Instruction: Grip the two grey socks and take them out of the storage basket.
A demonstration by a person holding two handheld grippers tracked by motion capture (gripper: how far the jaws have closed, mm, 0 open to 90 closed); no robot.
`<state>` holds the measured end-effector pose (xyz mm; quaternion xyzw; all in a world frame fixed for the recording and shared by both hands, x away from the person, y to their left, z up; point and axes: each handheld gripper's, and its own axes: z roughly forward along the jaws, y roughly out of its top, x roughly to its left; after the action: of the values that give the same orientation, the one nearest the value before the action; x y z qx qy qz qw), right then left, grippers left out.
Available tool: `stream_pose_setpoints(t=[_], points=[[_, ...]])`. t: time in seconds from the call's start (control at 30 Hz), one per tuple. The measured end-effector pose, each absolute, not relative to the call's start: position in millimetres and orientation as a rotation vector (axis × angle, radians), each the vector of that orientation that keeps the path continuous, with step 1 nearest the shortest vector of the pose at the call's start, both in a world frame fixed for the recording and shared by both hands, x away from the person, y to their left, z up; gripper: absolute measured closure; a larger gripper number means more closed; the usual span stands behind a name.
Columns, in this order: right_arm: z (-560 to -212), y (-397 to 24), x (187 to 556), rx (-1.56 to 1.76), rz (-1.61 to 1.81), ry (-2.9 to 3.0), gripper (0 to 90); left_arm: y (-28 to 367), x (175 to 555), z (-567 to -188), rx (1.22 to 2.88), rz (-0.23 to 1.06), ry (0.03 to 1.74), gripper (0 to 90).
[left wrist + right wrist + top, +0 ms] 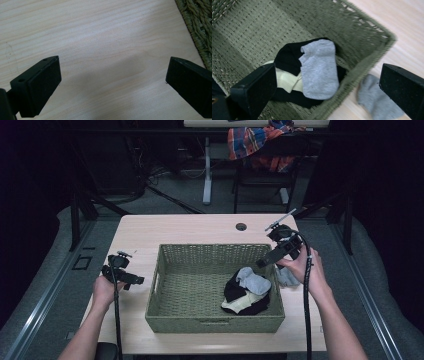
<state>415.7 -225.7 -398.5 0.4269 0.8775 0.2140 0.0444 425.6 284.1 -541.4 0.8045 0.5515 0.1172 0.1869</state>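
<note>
Risk: the second grey sock (377,102) lies outside the basket (362,65), just beside its right wall.

Your right gripper (280,251) hangs over that wall, jaws wide and empty; the left gripper (121,272) is likewise agape over bare table (100,32). One grey sock (319,68) already tops the pile inside. Reach down carelessly and you may snag the rim.
</note>
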Motion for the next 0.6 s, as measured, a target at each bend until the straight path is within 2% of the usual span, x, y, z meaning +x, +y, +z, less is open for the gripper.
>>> stream_pose_setpoints(t=[0.43,0.53,0.6], points=[[-438,-190,421,1.261,0.537,2.821,1.0,284,426,-541,2.264,0.326,1.549,0.1],[-446,-183,421,1.263,0.495,2.840,10.8,284,426,-541,2.262,0.326,1.549,0.1],[-452,-179,422,1.259,0.470,2.851,14.2,284,426,-541,2.263,0.326,1.548,0.1]])
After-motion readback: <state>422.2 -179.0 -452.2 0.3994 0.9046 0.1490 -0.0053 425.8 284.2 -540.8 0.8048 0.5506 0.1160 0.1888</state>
